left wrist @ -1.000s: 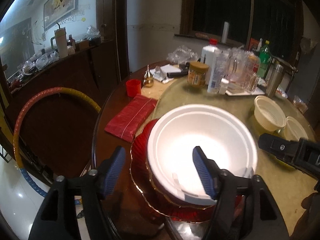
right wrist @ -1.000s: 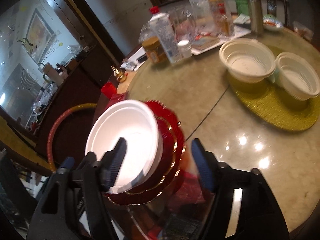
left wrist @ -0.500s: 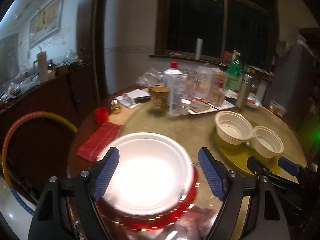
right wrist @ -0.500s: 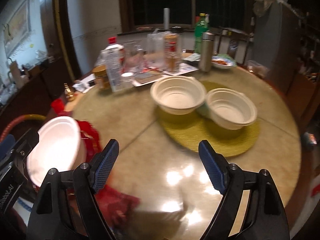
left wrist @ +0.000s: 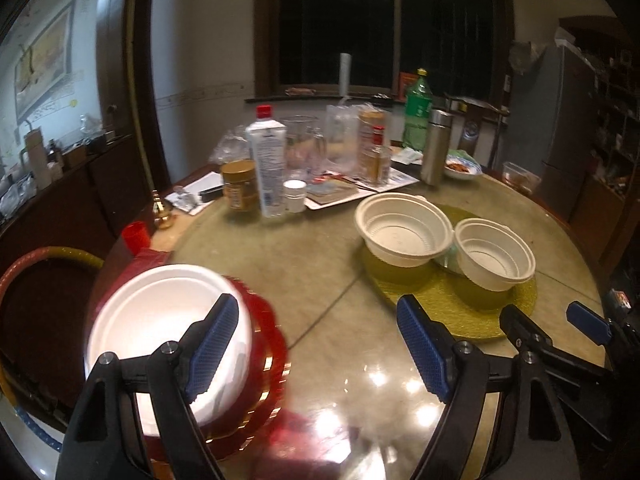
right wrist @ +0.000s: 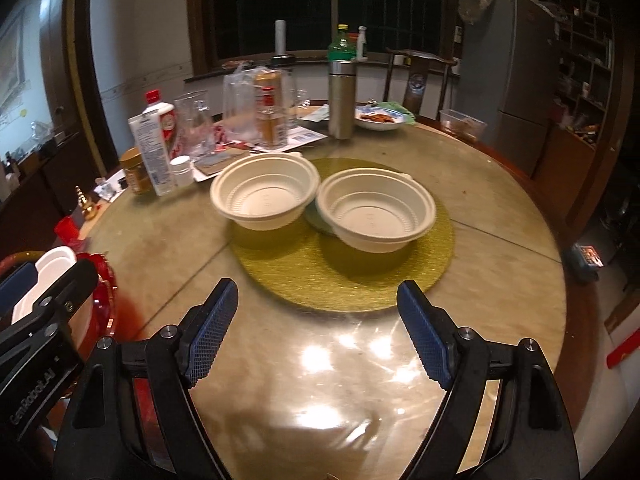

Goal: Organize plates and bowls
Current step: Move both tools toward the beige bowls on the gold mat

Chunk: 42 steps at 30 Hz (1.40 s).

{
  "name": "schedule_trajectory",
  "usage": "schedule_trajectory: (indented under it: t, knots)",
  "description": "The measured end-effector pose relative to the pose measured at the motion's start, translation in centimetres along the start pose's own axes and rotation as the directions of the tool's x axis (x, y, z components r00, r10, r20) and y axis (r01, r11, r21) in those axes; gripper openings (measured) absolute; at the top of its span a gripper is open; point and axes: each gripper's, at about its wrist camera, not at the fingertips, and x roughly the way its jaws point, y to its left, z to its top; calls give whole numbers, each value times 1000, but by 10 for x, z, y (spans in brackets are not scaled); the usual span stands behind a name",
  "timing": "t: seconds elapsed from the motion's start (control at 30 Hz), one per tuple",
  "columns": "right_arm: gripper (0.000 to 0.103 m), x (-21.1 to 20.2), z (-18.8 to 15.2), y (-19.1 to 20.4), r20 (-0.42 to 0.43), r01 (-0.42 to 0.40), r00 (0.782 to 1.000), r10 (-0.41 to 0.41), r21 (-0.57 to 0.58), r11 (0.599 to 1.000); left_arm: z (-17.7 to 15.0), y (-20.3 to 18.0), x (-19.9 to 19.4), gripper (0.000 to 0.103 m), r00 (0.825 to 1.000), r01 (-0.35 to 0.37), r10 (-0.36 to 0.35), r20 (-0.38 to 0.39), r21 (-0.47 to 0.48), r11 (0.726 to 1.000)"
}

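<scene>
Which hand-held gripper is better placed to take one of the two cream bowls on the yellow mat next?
Probably the right hand-held gripper: it is open, empty, and faces the cream bowls on the yellow mat. The left hand-held gripper sits nearer the red plate stack.

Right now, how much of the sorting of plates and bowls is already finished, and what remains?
Looks done: the white foam bowl sits on the red plates at the table's near edge. In hand: nothing; the left gripper and right gripper are both open and empty, their jaws having just been opening. Left: two cream bowls stand side by side, unstacked, on the gold mat.
</scene>
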Motion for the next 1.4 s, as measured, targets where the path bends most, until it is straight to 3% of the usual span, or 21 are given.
schedule_trajectory:
  t: [0.33,1.13,1.27,1.4]
  knots:
    - [83,17,3,-34,-28,43,999,-42,41,998,4,-34,32,82,998,27,-26,-57,28,999]
    - [83,62,14,-68,-108,123,987,-117,54,991,23,-85,104,82,981,102,-94,-170,37,994]
    - [83,66,17,-79,-122,110,988,-100,74,991,27,-95,113,82,970,143,-134,-204,32,989]
    - [83,66,24,-111,-132,31,991,-5,198,980,33,-100,123,82,962,162,-158,-224,0,987]
